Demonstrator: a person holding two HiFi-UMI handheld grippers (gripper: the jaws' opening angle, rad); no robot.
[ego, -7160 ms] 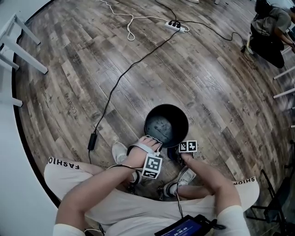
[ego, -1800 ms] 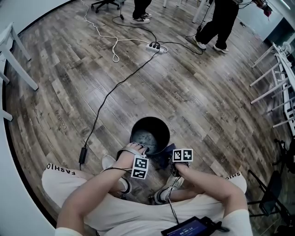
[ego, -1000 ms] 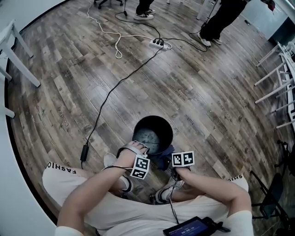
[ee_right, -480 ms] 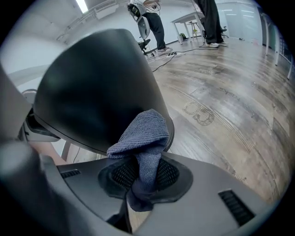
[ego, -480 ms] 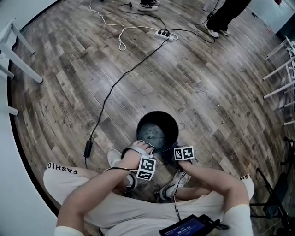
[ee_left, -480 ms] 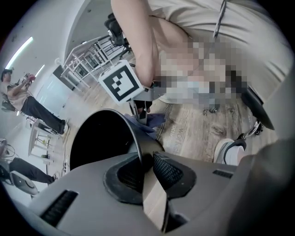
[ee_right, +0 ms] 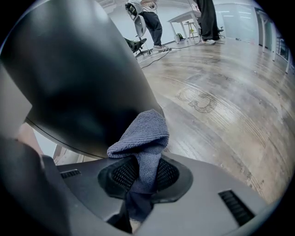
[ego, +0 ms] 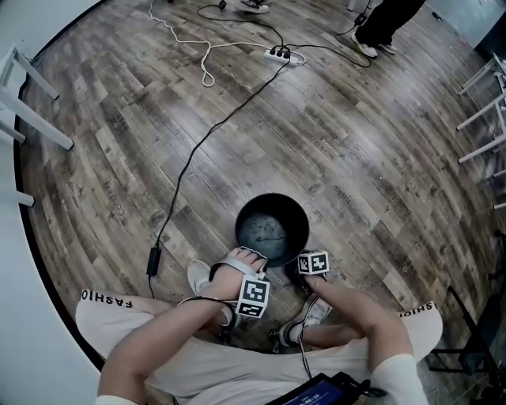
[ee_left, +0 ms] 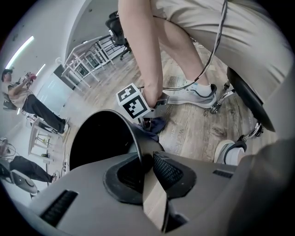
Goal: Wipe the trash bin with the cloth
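The black round trash bin [ego: 272, 229] stands on the wood floor in front of the seated person's feet. My left gripper [ego: 254, 261] is shut on the bin's near rim; in the left gripper view the thin wall [ee_left: 138, 143] runs between the jaws of that gripper [ee_left: 146, 168]. My right gripper [ego: 304, 275] is at the bin's near right side. It [ee_right: 143, 173] is shut on a grey-blue cloth [ee_right: 143, 133] whose bunched end lies against the bin's outer wall [ee_right: 78, 78]. The left gripper view shows the cloth [ee_left: 154, 125] under the right marker cube.
A black cable with a power brick [ego: 154, 259] runs from a white power strip [ego: 278, 54] towards the person's left. White table legs [ego: 32, 119] stand far left, chair legs [ego: 482, 87] far right. Another person's legs [ego: 379, 24] are at the top. The wearer's shoes [ego: 202, 277] flank the bin.
The right gripper with the cloth has drawn a little closer to the bin's side. The left gripper has stayed at the rim. The head view has shifted slightly.
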